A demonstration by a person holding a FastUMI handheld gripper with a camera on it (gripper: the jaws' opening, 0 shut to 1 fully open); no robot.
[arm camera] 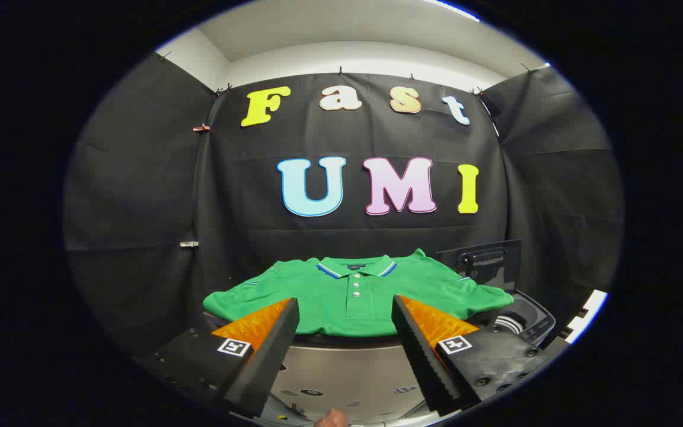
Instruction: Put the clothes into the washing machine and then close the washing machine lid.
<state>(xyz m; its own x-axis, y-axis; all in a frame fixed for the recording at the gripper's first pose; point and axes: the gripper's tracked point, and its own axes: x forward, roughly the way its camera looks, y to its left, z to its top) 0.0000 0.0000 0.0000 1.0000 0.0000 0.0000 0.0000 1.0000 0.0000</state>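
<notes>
A green polo shirt [353, 290] with a striped collar lies spread flat on a raised surface just ahead of my fingers, its collar pointing away from me. My gripper [346, 308] is open, with the fingertips wide apart at the shirt's near hem and nothing between them. To the right of the shirt, beyond my right finger, stands the washing machine [525, 323] with its dark lid [484, 264] raised upright and the drum opening showing below it.
A grey rounded surface [347, 367] lies below the shirt between my fingers. A fingertip of a person's hand [334, 418] shows at the very bottom. Black cloth walls close the booth behind and on both sides.
</notes>
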